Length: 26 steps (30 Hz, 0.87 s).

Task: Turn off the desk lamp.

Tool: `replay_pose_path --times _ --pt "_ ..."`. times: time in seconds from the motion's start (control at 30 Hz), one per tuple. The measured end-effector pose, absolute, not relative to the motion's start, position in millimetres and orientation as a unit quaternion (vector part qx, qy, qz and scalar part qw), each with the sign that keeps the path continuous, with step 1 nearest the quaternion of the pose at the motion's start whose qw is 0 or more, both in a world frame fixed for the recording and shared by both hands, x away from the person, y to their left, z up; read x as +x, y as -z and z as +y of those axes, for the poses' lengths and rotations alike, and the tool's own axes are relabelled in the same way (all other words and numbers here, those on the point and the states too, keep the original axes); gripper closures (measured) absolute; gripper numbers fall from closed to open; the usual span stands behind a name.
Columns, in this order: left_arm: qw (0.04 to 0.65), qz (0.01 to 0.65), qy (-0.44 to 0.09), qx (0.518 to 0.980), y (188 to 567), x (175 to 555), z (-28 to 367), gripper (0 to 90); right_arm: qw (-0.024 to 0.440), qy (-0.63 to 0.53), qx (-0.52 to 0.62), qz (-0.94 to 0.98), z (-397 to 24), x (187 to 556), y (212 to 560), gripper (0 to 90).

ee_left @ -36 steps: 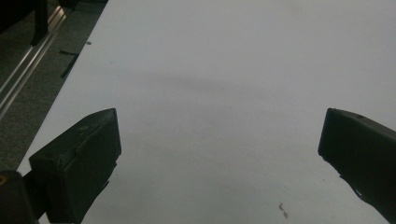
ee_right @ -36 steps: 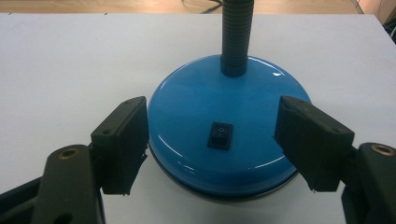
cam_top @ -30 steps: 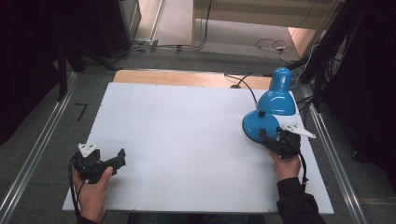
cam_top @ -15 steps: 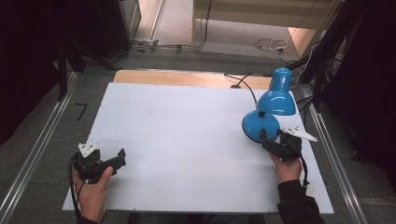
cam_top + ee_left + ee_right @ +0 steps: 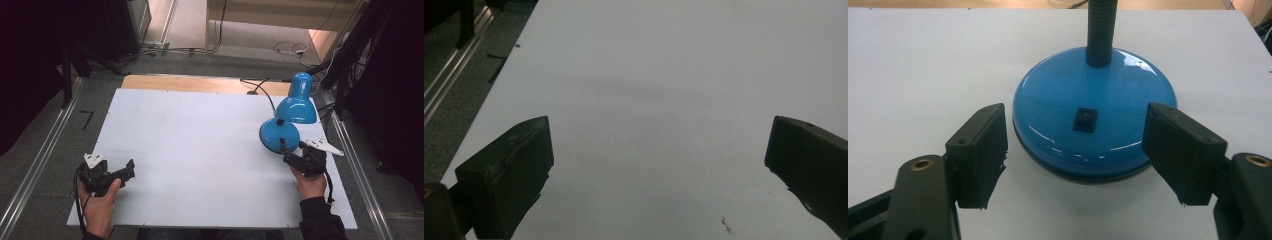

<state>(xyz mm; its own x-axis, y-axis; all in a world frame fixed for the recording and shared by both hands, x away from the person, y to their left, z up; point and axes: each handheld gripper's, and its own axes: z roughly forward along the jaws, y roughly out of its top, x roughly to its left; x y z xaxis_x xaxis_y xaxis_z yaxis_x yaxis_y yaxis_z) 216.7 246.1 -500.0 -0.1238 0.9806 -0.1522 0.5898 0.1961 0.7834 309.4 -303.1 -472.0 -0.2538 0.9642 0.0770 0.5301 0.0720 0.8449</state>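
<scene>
White worktop (image 5: 200, 150), broad and bare through the middle and left. Toward its right side, a blue desk lamp (image 5: 287, 120): round base (image 5: 1093, 127) flat on the surface, ribbed black neck (image 5: 1099, 30) rising from the far part of the dome, shade (image 5: 296, 106) leaning away toward the far right corner, cord (image 5: 260, 87) trailing off over the far edge.

Right gripper (image 5: 296, 155) low at the near rim of the base, lamp dead ahead. Jaws spread wide, holding nothing; in the right gripper view, standing just short of the base, one off each side, apart from it. Opening about as wide as the base itself, so probably a tight fit for a straddle. Black rocker switch (image 5: 1084, 120) on the near slope of the dome, centred between the jaws; likely the target, and likely calling for a short push forward and down. Right hand (image 5: 310, 182) behind, forearm in from the near edge.

Left gripper (image 5: 122, 175) well apart at the near left corner, much the farther of the two from the lamp. Jaws wide open and empty over bare white, aimed across the worktop. Left hand (image 5: 100, 202) resting low at the edge.
</scene>
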Motion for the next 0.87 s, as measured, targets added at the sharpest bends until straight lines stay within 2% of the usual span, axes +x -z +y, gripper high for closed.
replay_pose_path --times 0.87 --pt "0.339 0.696 -0.279 0.569 502.9 218.6 246.1 0.0 0.278 -0.382 0.579 0.664 -351.9 270.6 475.3 23.9"
